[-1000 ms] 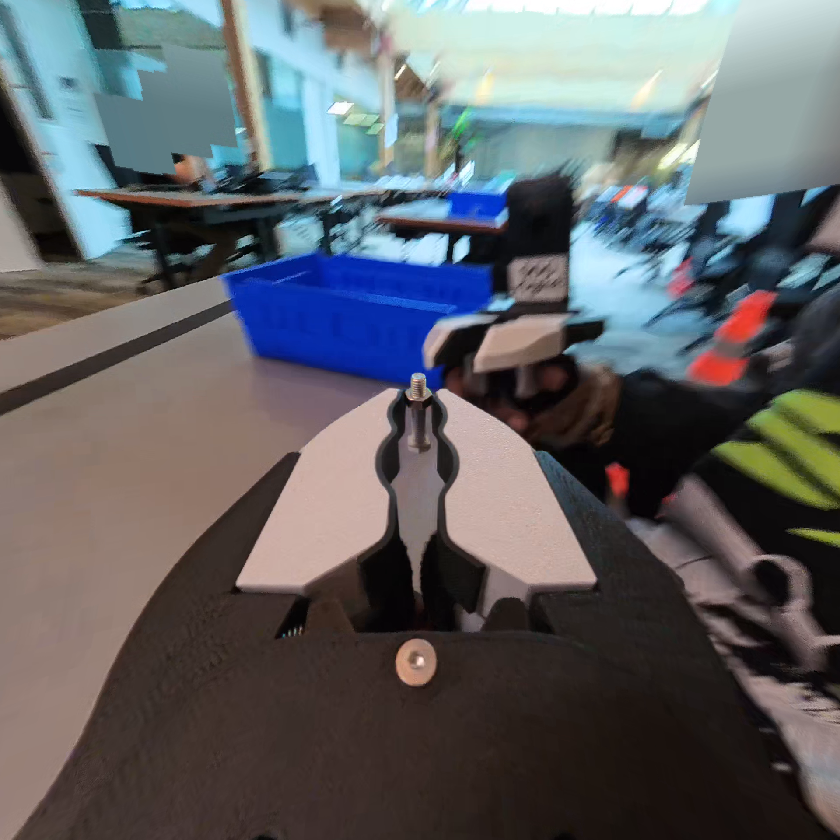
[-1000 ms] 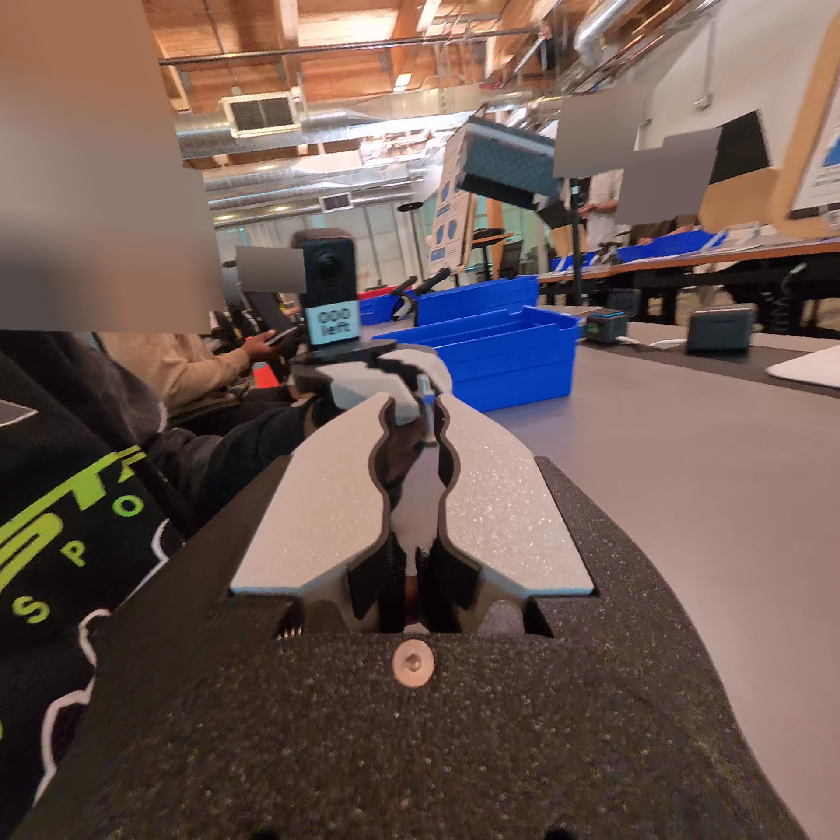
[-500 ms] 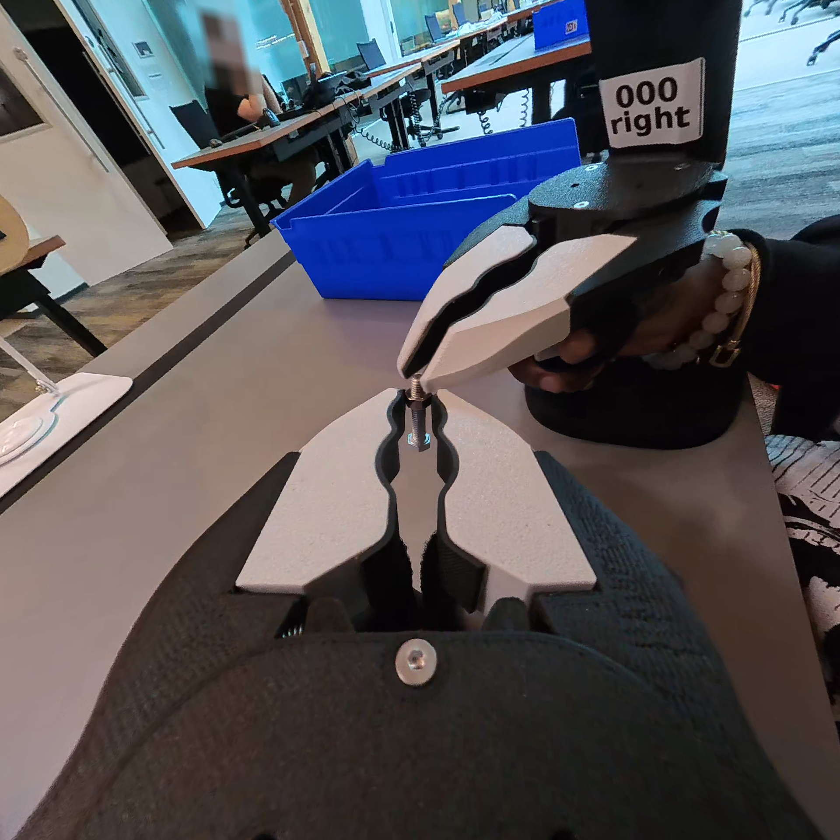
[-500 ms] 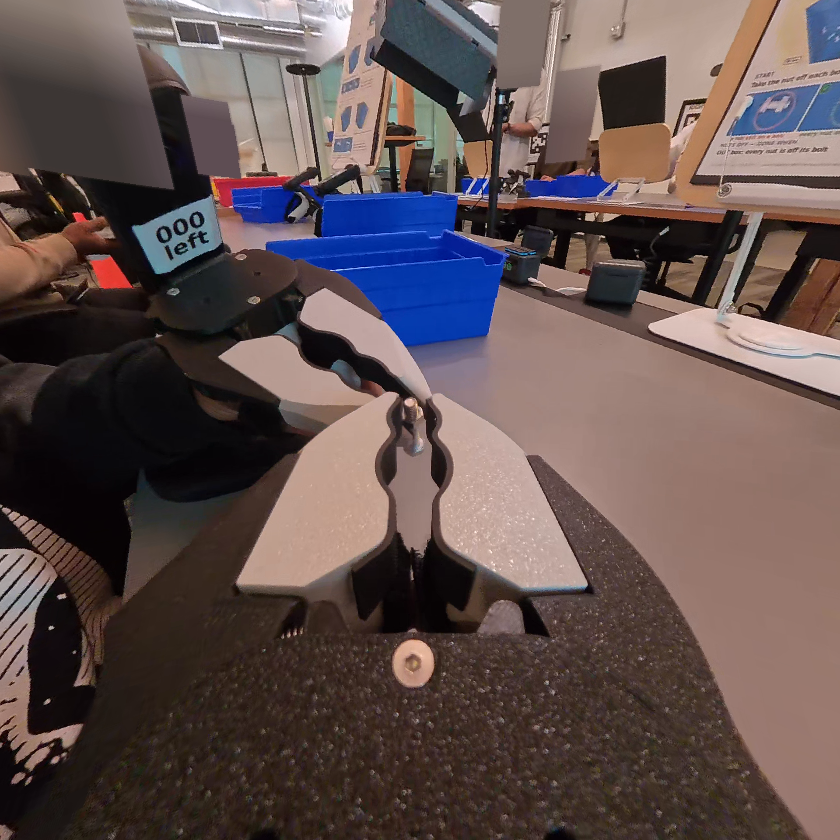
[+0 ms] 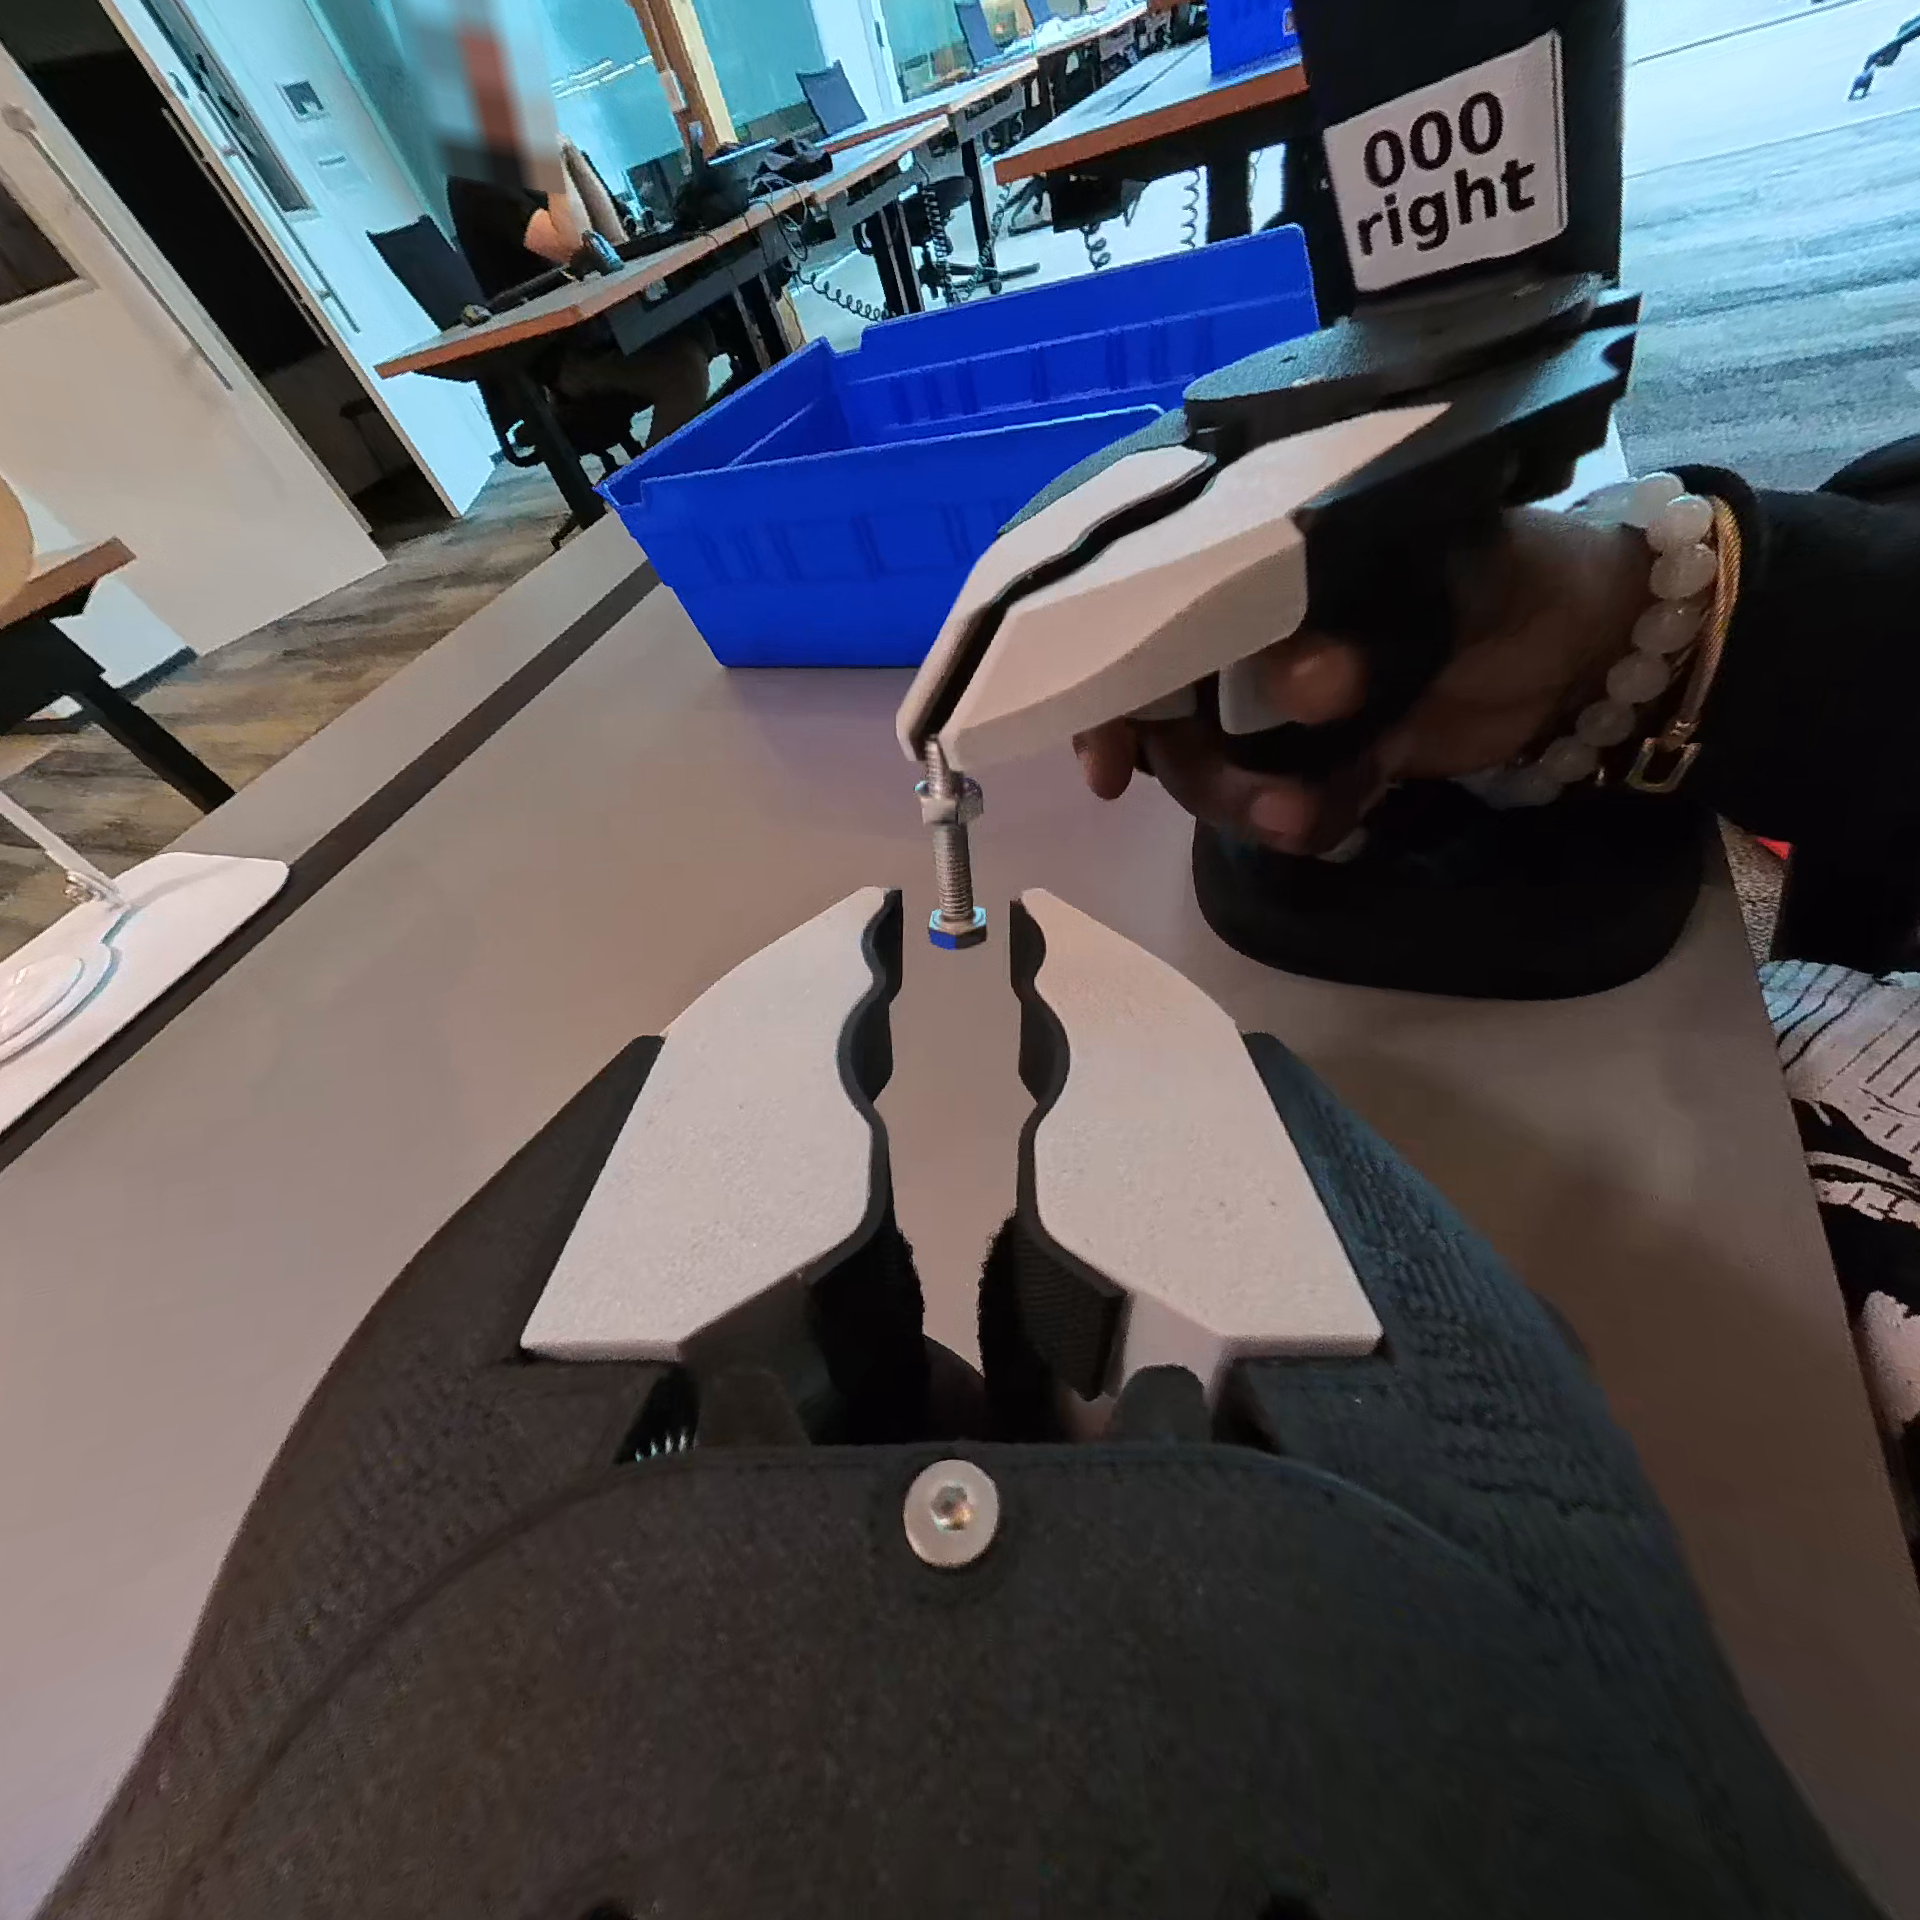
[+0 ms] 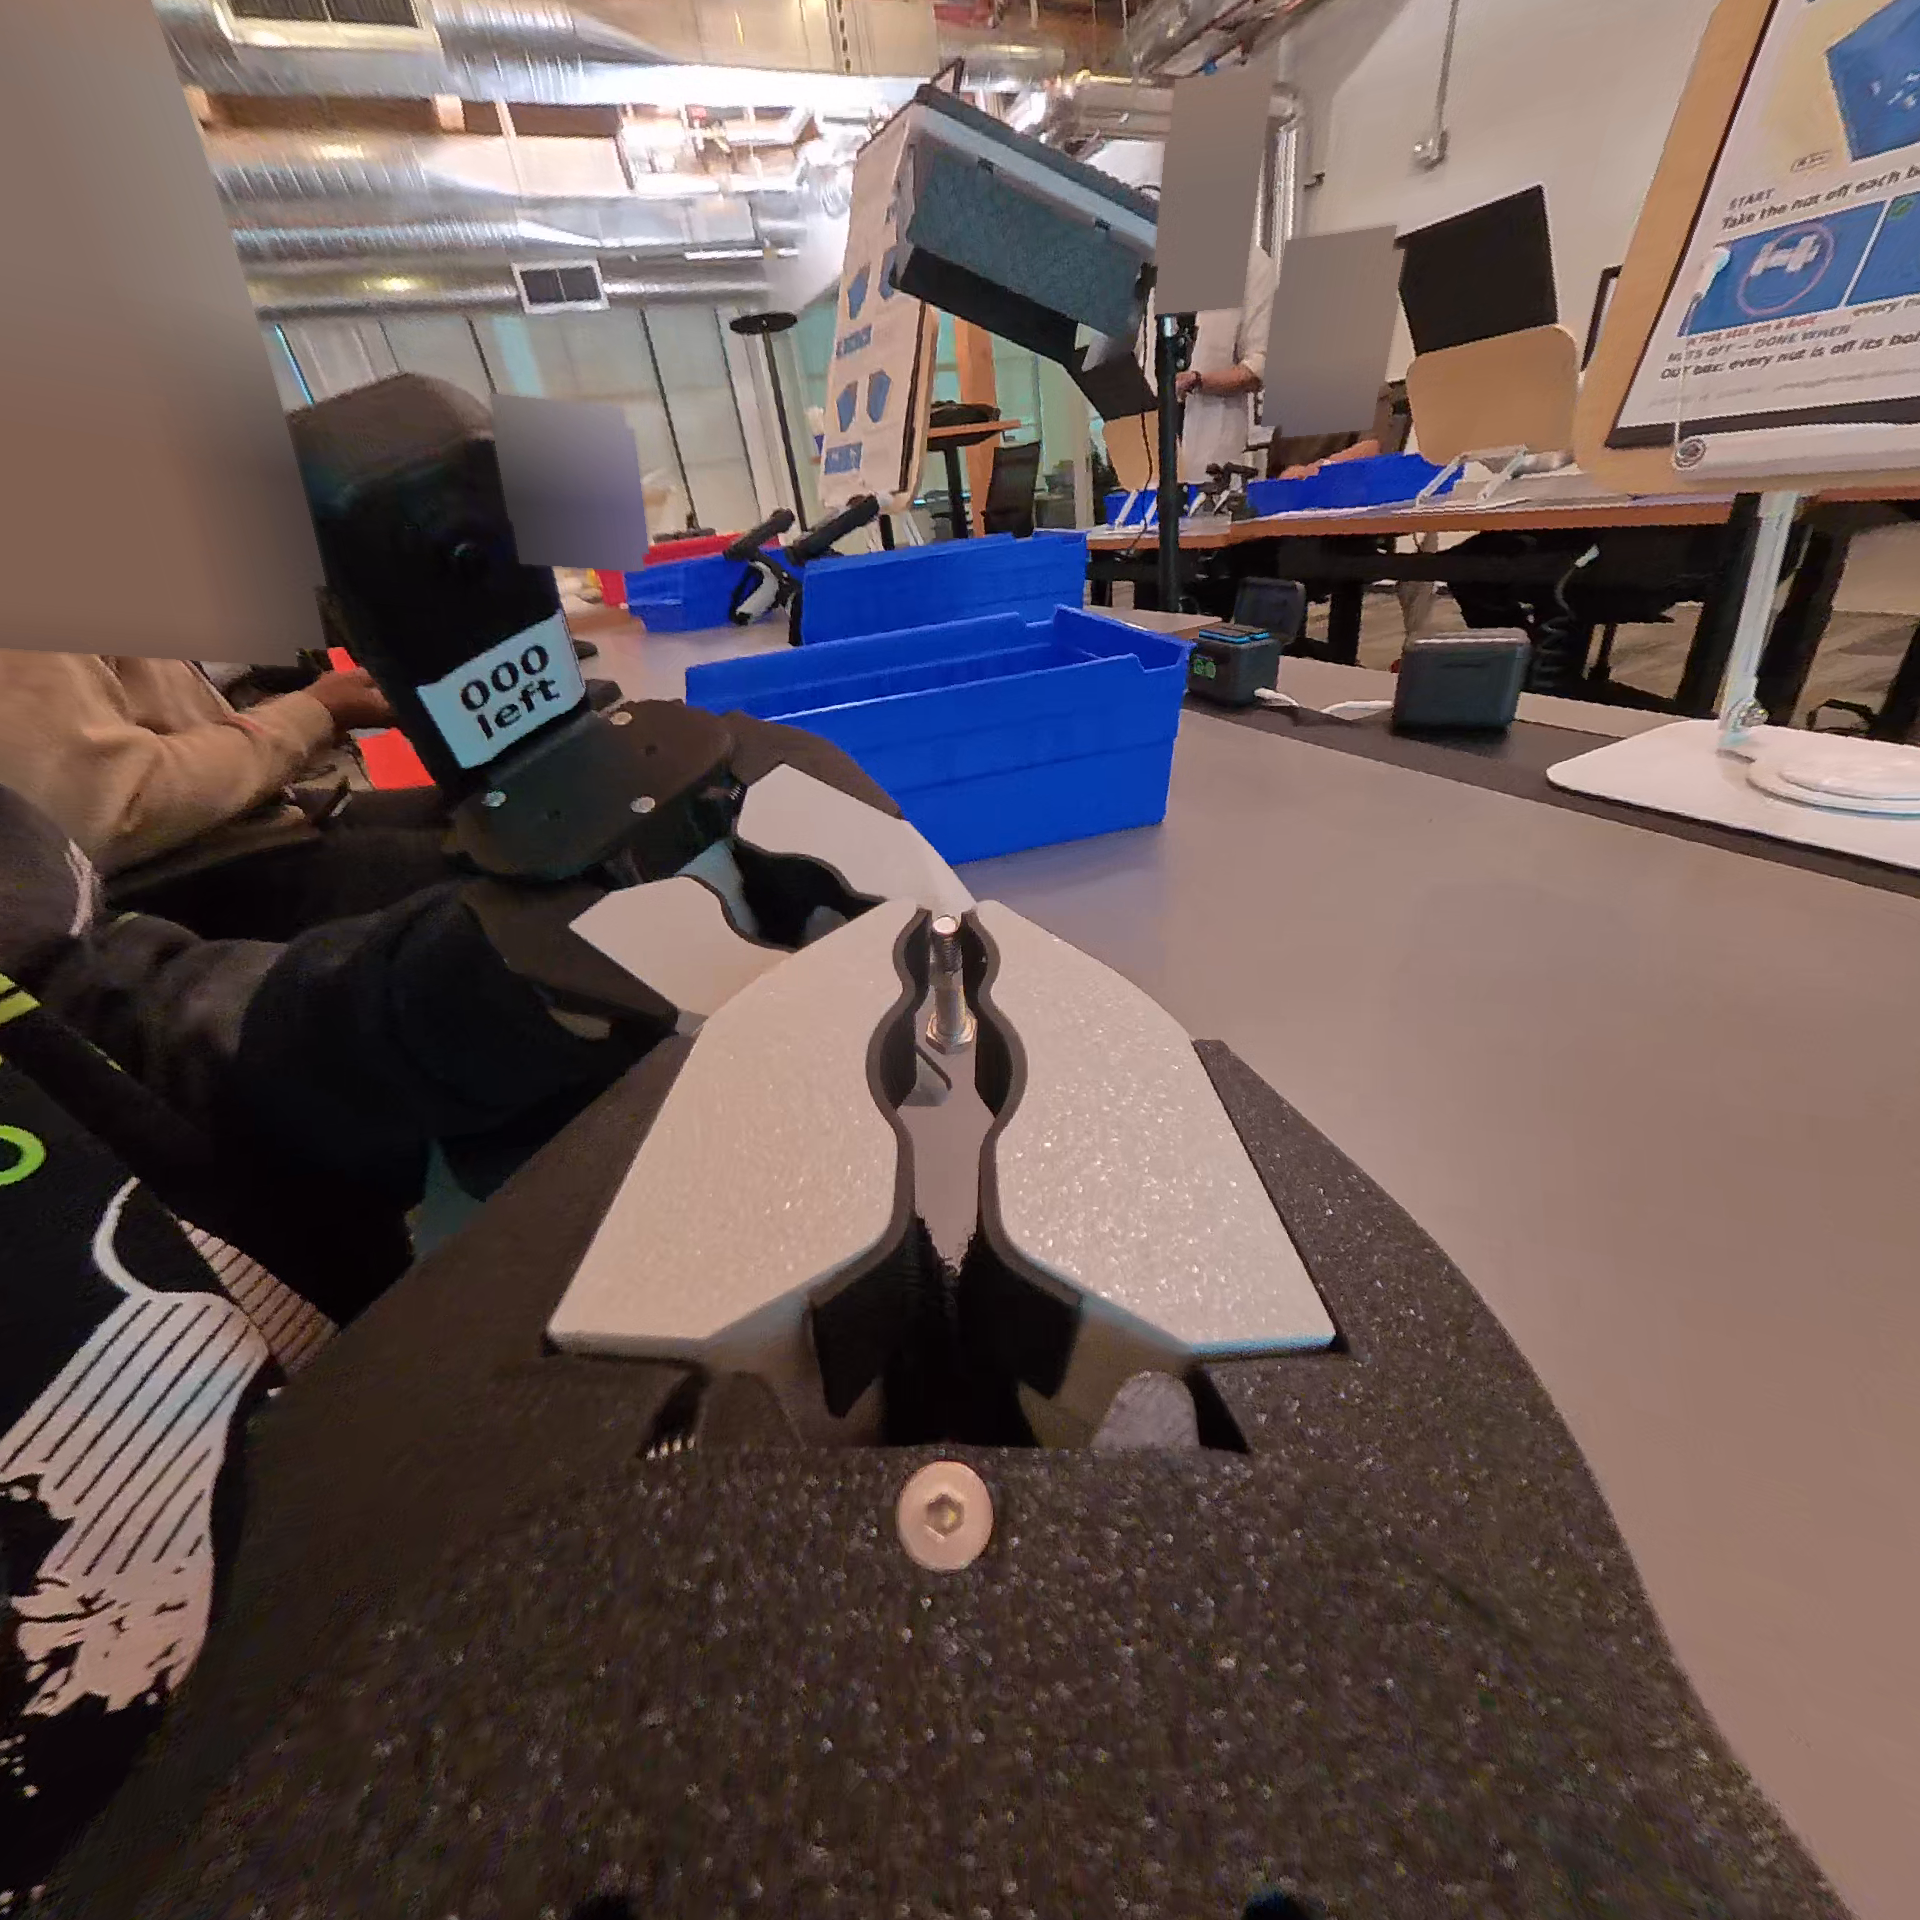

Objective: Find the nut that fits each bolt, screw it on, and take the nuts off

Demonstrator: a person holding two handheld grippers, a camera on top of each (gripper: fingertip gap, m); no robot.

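The bolt (image 5: 953, 844) hangs upright above the counter (image 5: 520, 935), its threaded tip pinched between the fingers of the right gripper (image 5: 932, 740), which comes in from about two o'clock in the left wrist view. A silver nut (image 5: 950, 798) sits high on the thread, just under those fingertips, and the hex head, tinted blue underneath, points down. In the right wrist view the same bolt (image 6: 945, 982) lies along the narrow slot between the right fingers (image 6: 1091, 1091), which press on the shank near its tip.

The left gripper (image 5: 951, 914) sits at six o'clock of the bolt with its fingers (image 5: 769, 1091) parted. The head hangs between the two tips, and a clear gap shows on each side, so this gripper holds nothing.

At twelve o'clock, farther back on the counter, stands a blue bin (image 5: 935, 499); its contents are hidden. No other bolts or loose nuts show anywhere.

Judging from this, one nut has been matched and run on near the tip of its bolt. That nut has yet to come off. How many other pairs are done or remain cannot be told. The next move likely calls for the left fingers to take hold of the head or shank.
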